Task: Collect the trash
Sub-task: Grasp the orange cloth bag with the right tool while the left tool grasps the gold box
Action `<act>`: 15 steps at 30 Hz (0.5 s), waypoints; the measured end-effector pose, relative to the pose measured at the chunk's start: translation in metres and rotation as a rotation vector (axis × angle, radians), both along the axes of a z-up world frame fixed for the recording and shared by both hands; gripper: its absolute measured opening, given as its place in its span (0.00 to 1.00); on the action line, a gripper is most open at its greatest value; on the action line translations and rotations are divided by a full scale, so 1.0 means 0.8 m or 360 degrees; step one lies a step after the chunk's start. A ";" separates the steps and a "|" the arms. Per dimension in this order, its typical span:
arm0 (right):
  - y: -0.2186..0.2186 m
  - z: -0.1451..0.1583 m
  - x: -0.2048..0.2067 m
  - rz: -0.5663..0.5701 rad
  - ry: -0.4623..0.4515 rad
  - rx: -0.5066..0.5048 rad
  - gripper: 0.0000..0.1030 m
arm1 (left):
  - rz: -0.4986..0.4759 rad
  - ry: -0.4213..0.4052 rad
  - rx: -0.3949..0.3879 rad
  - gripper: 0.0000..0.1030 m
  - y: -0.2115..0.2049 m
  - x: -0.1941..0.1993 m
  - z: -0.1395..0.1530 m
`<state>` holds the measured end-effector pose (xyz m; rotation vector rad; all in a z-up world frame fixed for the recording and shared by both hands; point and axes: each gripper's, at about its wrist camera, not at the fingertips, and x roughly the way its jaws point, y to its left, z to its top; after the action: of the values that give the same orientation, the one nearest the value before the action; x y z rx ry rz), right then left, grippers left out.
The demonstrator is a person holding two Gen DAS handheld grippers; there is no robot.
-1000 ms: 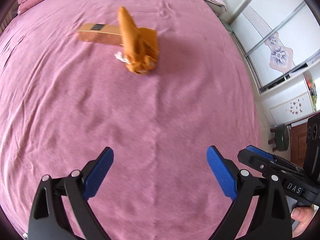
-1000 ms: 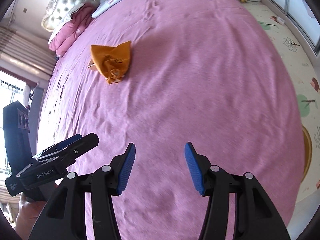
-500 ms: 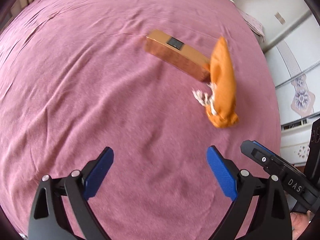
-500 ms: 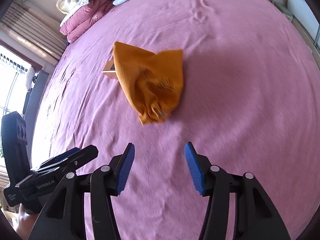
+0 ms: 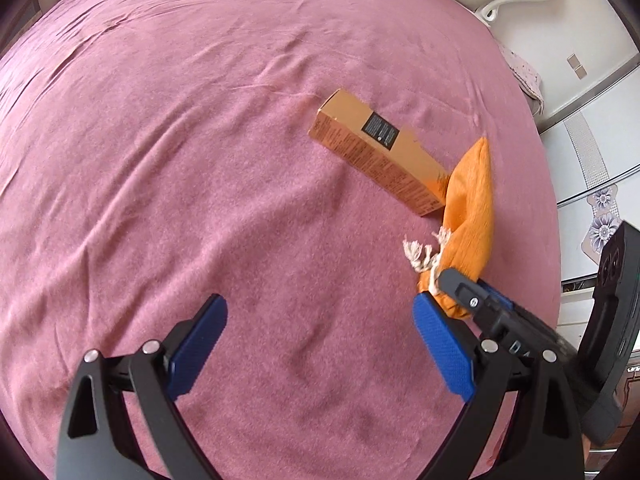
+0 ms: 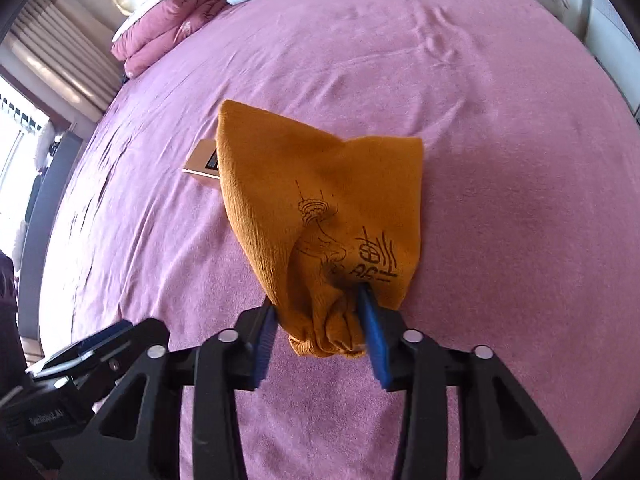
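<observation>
The right gripper (image 6: 320, 328) has its 2 blue pads pinching the gathered neck of an orange drawstring pouch (image 6: 320, 208), the fabric bunched into a knot between them. The pouch stands up from the pink bedspread (image 6: 500, 160), its closed bottom corners pointing away from the camera, with a black line drawing and some lettering printed on the side facing the right wrist view. What is inside the pouch cannot be told, since its mouth is squeezed shut and hidden behind the pads.

From the left wrist view the same pouch (image 5: 472, 216) appears edge-on, with a frayed white drawstring (image 5: 420, 254) trailing from its neck onto the bedspread (image 5: 200, 140). Just beside it, touching or nearly touching its far side, lies a long tan cardboard box (image 5: 380, 152) (closed, flat on its side, with a black label on top). One end of this box (image 6: 202, 164) peeks out behind the pouch in the right wrist view.

The left gripper (image 5: 320, 344) hovers over bare bedspread with its jaws spread wide, holding nothing. Folded pink quilts (image 6: 168, 28) are stacked at the head of the bed.
</observation>
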<state>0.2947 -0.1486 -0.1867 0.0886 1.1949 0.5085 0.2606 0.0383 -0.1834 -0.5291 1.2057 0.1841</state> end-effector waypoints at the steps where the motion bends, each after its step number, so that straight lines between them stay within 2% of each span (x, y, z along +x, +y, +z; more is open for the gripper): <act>1: -0.001 0.002 0.000 0.0004 -0.0009 0.0003 0.29 | 0.0006 0.0003 -0.0007 0.91 -0.001 0.006 -0.001; 5: -0.021 0.005 0.002 -0.0035 -0.0003 0.0068 0.25 | 0.0074 0.0003 -0.0057 0.91 -0.005 0.033 -0.008; 11: -0.045 0.004 -0.001 -0.0070 0.0045 0.0170 0.25 | 0.0273 0.0019 -0.0124 0.91 -0.010 0.099 -0.015; 15: -0.050 0.001 -0.002 -0.0084 0.0051 0.0197 0.25 | 0.0386 0.0091 -0.0139 0.91 -0.007 0.138 -0.026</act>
<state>0.2933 -0.1890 -0.1862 0.2343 1.1885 0.5362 0.3708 0.0325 -0.2046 -0.7509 1.2074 0.3560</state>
